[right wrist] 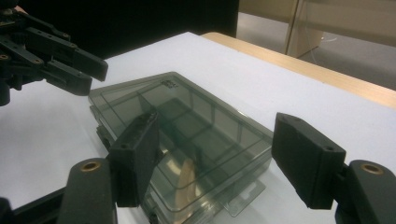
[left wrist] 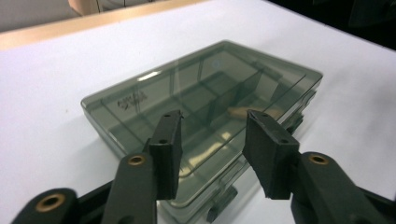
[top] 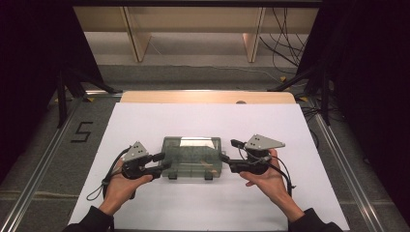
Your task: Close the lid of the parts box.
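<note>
**One box, two grippers, two hands**

One smoky clear compartment box lies on the bench, nearer the front edge than the far one. Its lid count is one, shut. Two latches show on its front side. One small tan piece lies inside a compartment. Two grippers flank it: one left gripper, one right gripper, each with two black jaws held apart. Two hands, the left hand and the right hand, hold them. One white sheet covers the bench.
</note>
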Available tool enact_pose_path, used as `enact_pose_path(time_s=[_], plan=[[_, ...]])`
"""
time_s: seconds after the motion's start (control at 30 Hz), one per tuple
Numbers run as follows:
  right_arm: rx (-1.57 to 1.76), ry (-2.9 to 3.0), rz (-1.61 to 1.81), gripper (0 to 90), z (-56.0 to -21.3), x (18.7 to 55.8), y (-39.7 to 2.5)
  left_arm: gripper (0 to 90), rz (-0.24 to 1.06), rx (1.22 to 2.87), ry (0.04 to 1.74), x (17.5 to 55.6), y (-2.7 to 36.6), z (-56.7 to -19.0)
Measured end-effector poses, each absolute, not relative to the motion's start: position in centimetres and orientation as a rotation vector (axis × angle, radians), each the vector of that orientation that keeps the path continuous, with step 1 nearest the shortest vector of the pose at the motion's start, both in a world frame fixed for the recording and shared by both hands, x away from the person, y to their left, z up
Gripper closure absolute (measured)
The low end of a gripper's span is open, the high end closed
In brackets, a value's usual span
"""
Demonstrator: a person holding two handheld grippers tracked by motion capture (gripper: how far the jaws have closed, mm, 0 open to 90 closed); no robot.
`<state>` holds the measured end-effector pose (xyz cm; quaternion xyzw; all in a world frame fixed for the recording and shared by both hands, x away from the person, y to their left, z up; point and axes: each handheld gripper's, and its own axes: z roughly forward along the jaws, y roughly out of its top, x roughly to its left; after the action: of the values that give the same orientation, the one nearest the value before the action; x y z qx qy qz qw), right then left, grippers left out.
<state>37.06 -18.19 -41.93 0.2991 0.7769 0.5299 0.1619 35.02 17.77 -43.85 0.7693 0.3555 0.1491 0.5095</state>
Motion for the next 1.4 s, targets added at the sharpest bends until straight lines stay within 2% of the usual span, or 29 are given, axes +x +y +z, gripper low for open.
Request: enact_pose_path(time_s=[0.17,0.4,0.63,1.4], plan=[[0.868,2.218,1.509,32.4,-41.9,36.6,-18.7,47.2,0.363,1.813,0.838,34.7,17.6,-43.6],[0.869,2.215,1.513,30.9,-41.7,36.0,-18.8,40.1,0.334,1.784,0.816,34.2,17.4,-43.4],[0.863,2.216,1.515,28.4,-41.7,35.4,-19.0,33.6,0.36,1.781,0.769,33.8,17.2,-43.2],[0.904,2.186,1.56,24.7,-42.0,33.8,-20.1,29.6,0.389,1.717,0.745,33.1,17.5,-43.1]])
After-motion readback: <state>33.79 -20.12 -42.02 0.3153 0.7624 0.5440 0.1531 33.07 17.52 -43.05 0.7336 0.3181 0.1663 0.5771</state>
